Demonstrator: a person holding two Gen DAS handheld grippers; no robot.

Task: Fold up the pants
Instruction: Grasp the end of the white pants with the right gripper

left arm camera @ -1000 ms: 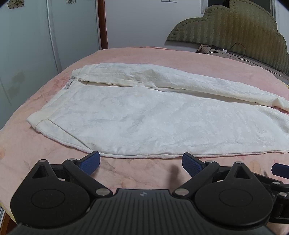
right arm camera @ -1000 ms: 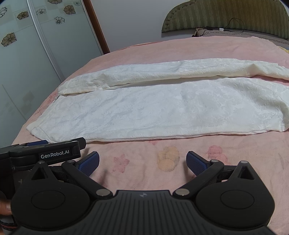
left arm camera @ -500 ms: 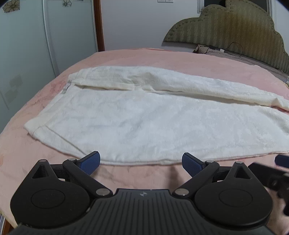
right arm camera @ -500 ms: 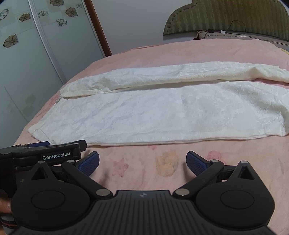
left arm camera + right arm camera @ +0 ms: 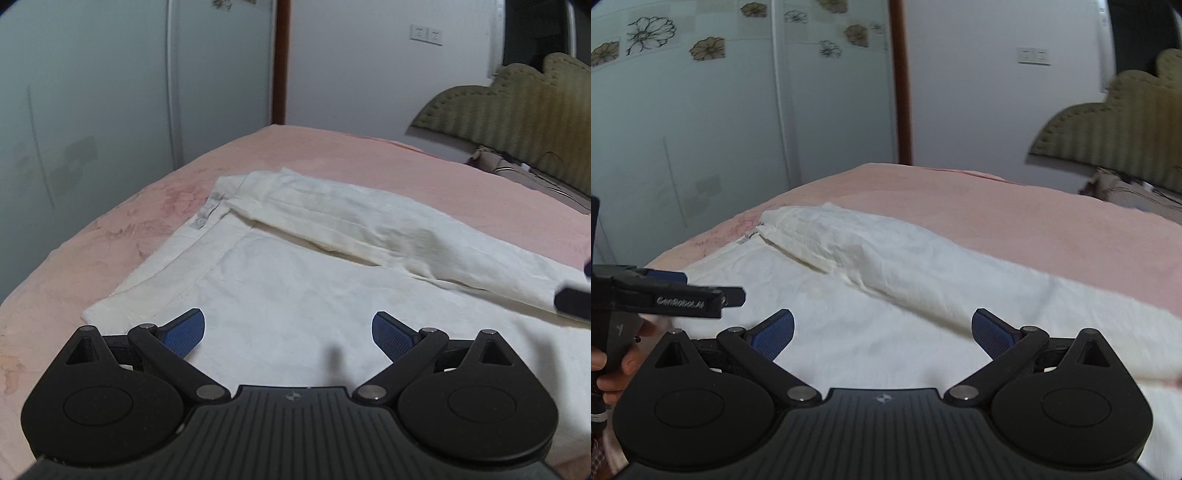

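Observation:
White pants [image 5: 314, 280] lie flat on a pink bed, waistband to the left, one leg folded along the far side. They also show in the right wrist view [image 5: 886, 295]. My left gripper [image 5: 288, 332] is open and empty, low over the near waist part of the pants. My right gripper [image 5: 882, 332] is open and empty, low over the pants a little further right. The left gripper's body [image 5: 665, 299] shows at the left of the right wrist view, held by a hand.
The pink bed [image 5: 369, 155] ends at its left edge near pale wardrobe doors [image 5: 92, 110]. An olive headboard [image 5: 517, 107] stands at the far right, with pillows and a cable below it.
Both grippers have moved forward and down, from the bare bed in front of the pants to low over the pants near the waist. Both stay open.

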